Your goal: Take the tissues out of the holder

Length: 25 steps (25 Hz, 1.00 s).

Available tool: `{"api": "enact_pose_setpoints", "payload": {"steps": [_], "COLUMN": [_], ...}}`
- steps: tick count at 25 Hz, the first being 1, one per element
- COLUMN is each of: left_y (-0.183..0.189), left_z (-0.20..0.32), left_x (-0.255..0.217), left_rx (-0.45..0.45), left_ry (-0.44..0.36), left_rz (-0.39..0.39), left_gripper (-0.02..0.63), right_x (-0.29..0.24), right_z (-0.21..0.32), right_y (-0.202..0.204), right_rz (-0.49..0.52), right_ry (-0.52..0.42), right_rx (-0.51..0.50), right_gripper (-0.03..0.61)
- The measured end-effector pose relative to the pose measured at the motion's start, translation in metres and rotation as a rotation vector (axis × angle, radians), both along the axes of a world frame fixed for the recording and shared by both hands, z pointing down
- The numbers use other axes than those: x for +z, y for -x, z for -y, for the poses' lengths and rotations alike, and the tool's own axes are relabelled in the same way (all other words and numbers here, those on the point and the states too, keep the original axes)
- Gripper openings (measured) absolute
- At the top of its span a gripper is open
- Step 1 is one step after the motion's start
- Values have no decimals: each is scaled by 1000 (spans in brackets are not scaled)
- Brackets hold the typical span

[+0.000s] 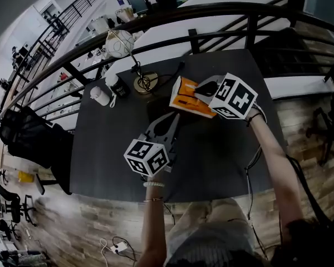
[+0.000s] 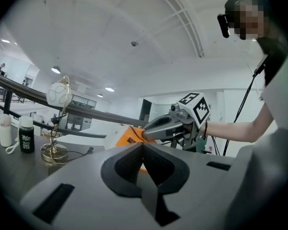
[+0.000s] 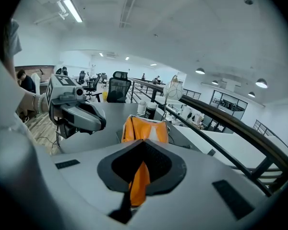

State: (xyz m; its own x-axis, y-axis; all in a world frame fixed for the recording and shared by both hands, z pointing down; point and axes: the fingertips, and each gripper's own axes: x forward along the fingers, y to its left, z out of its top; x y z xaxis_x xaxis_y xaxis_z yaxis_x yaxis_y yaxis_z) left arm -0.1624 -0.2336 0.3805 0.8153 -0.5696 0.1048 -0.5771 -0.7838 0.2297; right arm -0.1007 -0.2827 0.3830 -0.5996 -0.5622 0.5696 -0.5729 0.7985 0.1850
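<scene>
On a dark table (image 1: 100,166), an orange fabric tissue holder (image 1: 185,96) lies toward the far edge, one flap clamped in the right gripper's (image 1: 199,89) jaws. The left gripper (image 1: 174,120) hovers mid-table, jaws together, empty. The holder looks steadied; next the left jaws must part and reach inside.

Tally from the head view.

Grippers, mine: two. The left gripper (image 1: 174,121) is at centre frame, the right gripper (image 1: 199,88) just above and right of it.

Orange tissue holder (image 1: 181,100): one, upper centre.

Bottles: two, upper left on the table (image 1: 222,166). One white bottle (image 1: 100,95), one dark bottle (image 1: 117,85) with a white cap.

Lamp (image 1: 120,43) with a round white shade: one.

Table: one.

Black office chair (image 1: 30,138), left edge of frame: one I can count clearly.
</scene>
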Motion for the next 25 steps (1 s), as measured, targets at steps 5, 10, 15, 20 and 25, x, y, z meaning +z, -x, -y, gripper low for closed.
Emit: {"api": "enact_pose_setpoints", "payload": {"steps": [5, 10, 15, 20, 25], "left_y": [-30, -67, -96, -117, -135], "left_z": [-6, -13, -24, -30, -36], "left_x": [3, 5, 13, 20, 30], "left_rx": [39, 78, 109, 112, 113], "left_ry": [18, 31, 49, 65, 84], "left_rz": [-8, -14, -1, 10, 19], "left_gripper": [8, 8, 8, 8, 8], "right_x": [3, 5, 18, 32, 50], "right_z": [-12, -21, -30, -38, -44], "right_y": [-33, -67, -94, -116, -133], "right_rz": [12, 31, 26, 35, 43], "right_ry": [12, 28, 49, 73, 101], "right_rx": [41, 75, 96, 109, 124], "right_gripper": [17, 17, 17, 17, 17]}}
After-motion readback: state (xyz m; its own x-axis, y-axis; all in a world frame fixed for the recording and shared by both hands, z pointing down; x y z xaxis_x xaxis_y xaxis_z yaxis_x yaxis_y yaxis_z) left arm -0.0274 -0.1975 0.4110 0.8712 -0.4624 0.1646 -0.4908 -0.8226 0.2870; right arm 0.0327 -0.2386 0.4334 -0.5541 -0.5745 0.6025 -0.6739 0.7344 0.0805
